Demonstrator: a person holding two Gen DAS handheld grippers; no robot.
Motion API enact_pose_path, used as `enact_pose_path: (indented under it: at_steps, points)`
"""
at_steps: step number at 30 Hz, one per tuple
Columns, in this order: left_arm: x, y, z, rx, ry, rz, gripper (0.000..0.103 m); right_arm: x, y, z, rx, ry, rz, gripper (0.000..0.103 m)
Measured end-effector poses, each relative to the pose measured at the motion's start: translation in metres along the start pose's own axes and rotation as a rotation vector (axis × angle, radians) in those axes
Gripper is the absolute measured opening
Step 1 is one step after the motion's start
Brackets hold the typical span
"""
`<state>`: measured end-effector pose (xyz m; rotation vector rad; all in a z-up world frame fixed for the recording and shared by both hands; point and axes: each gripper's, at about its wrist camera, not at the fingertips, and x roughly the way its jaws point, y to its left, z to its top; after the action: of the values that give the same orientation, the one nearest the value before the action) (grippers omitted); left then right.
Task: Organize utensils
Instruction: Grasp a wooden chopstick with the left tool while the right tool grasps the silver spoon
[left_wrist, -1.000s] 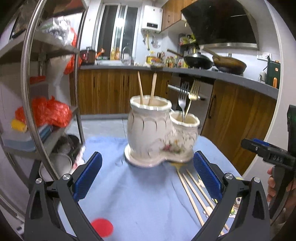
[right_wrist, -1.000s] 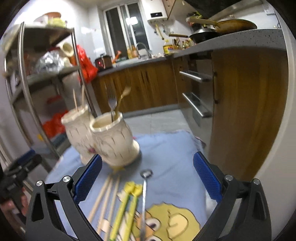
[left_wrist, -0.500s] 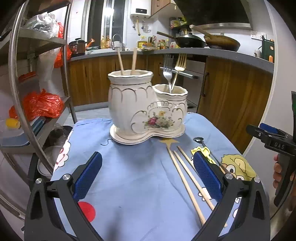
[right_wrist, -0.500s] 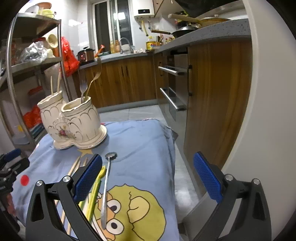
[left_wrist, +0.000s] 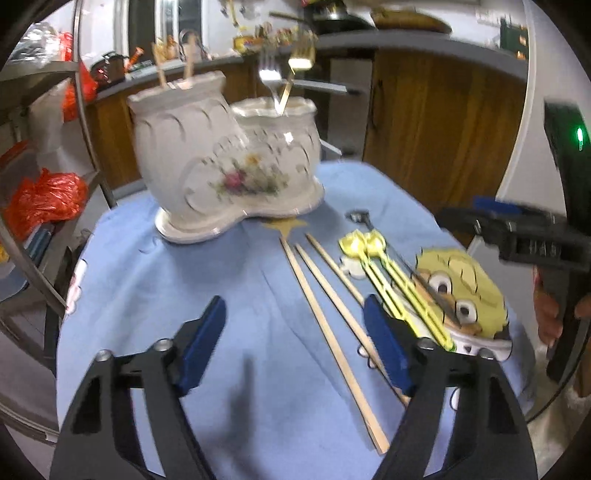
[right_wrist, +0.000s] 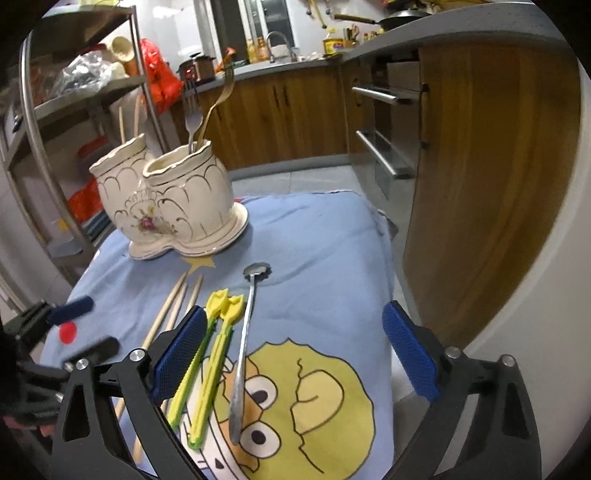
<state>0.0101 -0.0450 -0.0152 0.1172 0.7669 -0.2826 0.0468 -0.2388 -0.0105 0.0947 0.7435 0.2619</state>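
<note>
on blue cloth (left_wrist: 192, 302): chopsticks (left_wrist: 325, 317) lay lengthwise, just ahead of the left gripper (left_wrist: 295, 347), nearer than the right gripper (right_wrist: 295, 354); both jaws apart, closing, empty.

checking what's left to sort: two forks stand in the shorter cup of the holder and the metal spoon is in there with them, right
Not quite. The two forks do stand in the shorter cup of the holder, but the metal spoon lies flat on the blue cloth beside the yellow utensils, as the right wrist view shows.
</note>
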Motion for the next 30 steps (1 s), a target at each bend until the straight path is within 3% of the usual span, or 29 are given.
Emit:
enact_pose_path:
  at_steps: [4, 9, 16, 30]
  points:
    - [0.01, -0.004, -0.002, 0.003, 0.053, -0.017, 0.052, 0.017, 0.01, 0.006, -0.037, 0.056, 0.03, 0.052]
    - [0.017, -0.008, -0.004, 0.007, 0.087, -0.057, 0.032, 0.043, 0.025, 0.013, -0.07, 0.128, 0.066, 0.03]
    - [0.025, -0.017, -0.005, 0.04, 0.125, -0.07, 0.018, 0.063, 0.032, 0.021, -0.067, 0.18, 0.062, 0.019]
    - [0.043, -0.01, 0.011, 0.01, 0.151, -0.079, 0.017, 0.089, 0.037, 0.025, -0.084, 0.198, 0.014, 0.015]
